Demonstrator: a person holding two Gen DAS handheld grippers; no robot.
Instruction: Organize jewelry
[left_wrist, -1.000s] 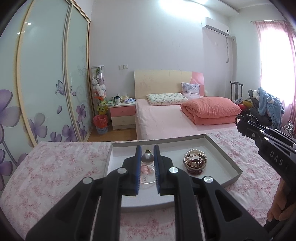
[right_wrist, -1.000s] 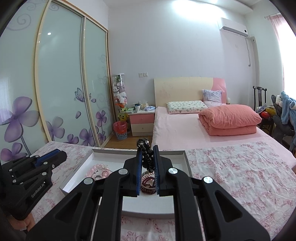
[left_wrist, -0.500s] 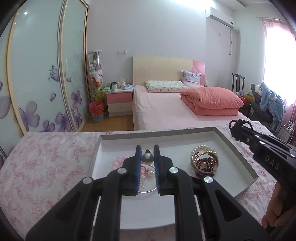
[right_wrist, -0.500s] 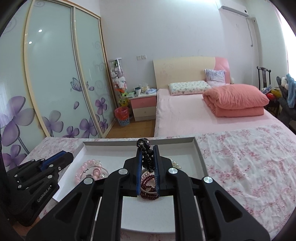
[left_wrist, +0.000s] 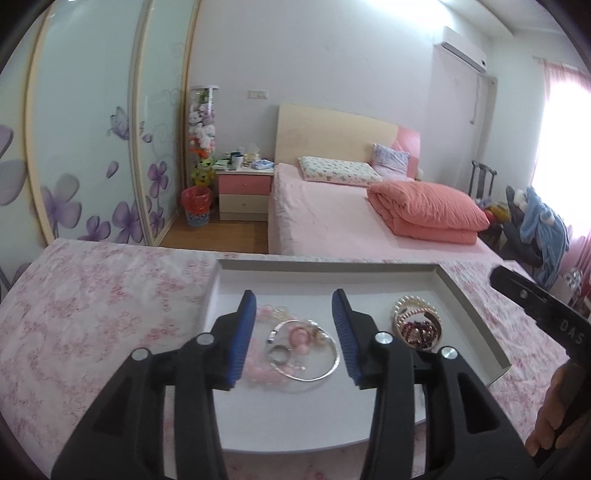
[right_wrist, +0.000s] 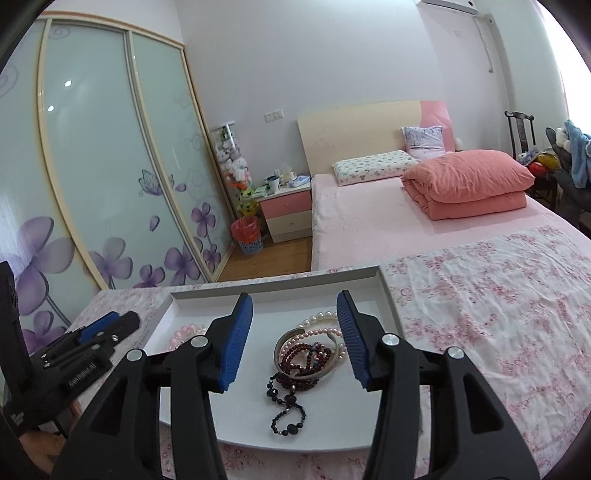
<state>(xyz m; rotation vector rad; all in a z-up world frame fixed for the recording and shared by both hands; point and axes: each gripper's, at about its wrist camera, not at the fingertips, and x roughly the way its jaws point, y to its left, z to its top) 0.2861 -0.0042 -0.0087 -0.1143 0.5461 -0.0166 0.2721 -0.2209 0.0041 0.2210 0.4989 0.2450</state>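
Shallow white tray (left_wrist: 476, 325) sits on a pink floral cloth (left_wrist: 92, 314); all jewellery lies inside it, in two clusters.

Left gripper (left_wrist: 293, 339) hangs over the tray's left cluster, jaws spread wide and holding nothing; between and below its blue pads (left_wrist: 242, 334) lie a silver bangle (left_wrist: 317, 373), a small ring-like silver piece (left_wrist: 279, 352) inside the bangle's loop, a pink bead strand (left_wrist: 258, 365) and a pale pink round stone (left_wrist: 299, 336); pieces overlap, touching one another.

Right gripper (right_wrist: 295, 339) likewise released, jaws apart, empty; beneath it a metal bangle (right_wrist: 282, 341) ringing a coil of dark red beads (right_wrist: 306, 356), a pearl strand (right_wrist: 321, 319) just behind, and a black bead bracelet (right_wrist: 286, 406) lying loose on the tray floor, its upper end touching the red coil; a second pink strand (right_wrist: 183, 334) shows at the tray's left from this view.

Step in hand, as judged: both tongs freed over the tray, each piece laid down; placement into the tray looks complete or near it, since no jewellery is visible on the cloth.

Next move likely calls for lifting clear without snagging strands; if tidying continues, the black bracelet wants a pinch at one bead, low and centred, since loose strings slip and drag neighbours.
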